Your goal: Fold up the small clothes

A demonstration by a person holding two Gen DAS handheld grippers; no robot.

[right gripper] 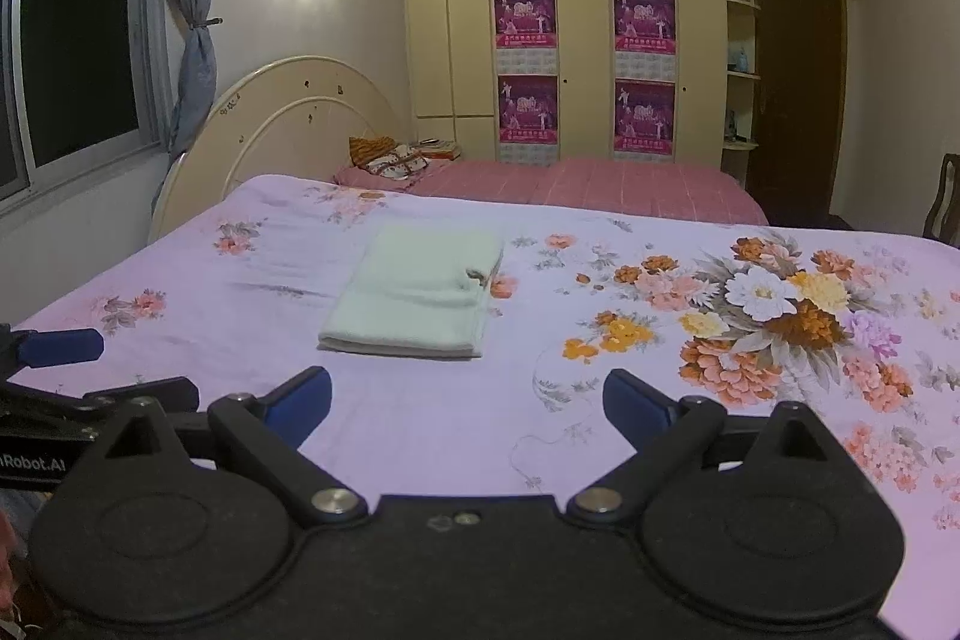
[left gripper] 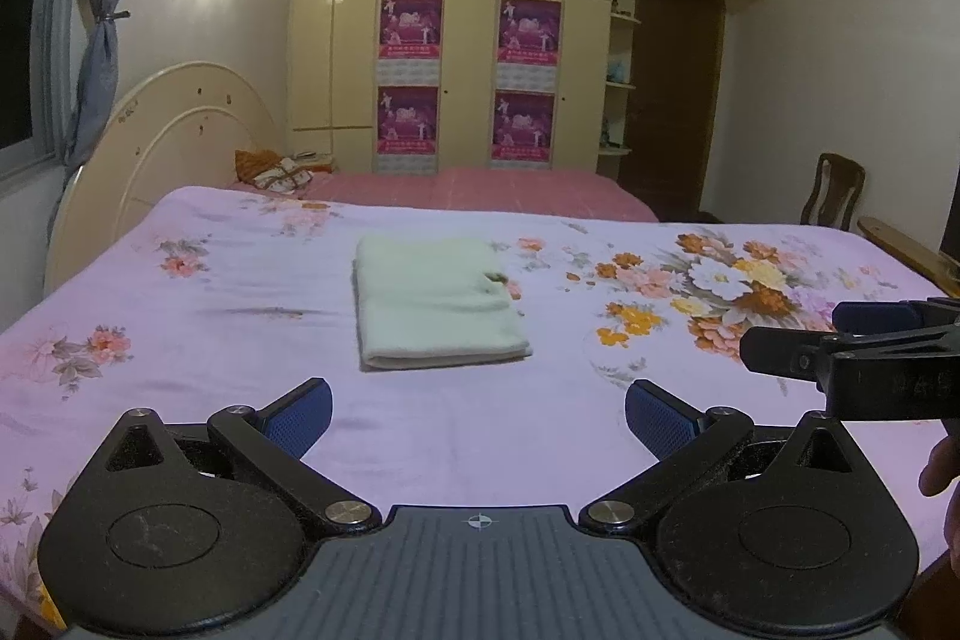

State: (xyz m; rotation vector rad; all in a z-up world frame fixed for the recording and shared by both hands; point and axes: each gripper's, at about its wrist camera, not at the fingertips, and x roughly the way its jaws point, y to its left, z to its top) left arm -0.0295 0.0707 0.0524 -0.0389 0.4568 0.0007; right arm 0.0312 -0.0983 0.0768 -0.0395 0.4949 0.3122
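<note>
A pale green cloth (left gripper: 435,301) lies folded into a neat rectangle on the pink floral bedsheet (left gripper: 180,316). It also shows in the right wrist view (right gripper: 420,292). My left gripper (left gripper: 478,415) is open and empty, held above the sheet short of the cloth's near edge. My right gripper (right gripper: 467,403) is open and empty too, just right of the cloth's near edge. The right gripper's fingers (left gripper: 780,349) show at the right edge of the left wrist view. The left gripper's fingers (right gripper: 66,347) show at the left edge of the right wrist view.
A second bed with a pink cover (left gripper: 480,190) stands behind, with a bundle of cloth (left gripper: 276,169) at its head. A cream headboard (left gripper: 168,142), a wardrobe with posters (left gripper: 468,82), a wooden chair (left gripper: 834,190) and a curtained window (right gripper: 78,40) surround the beds.
</note>
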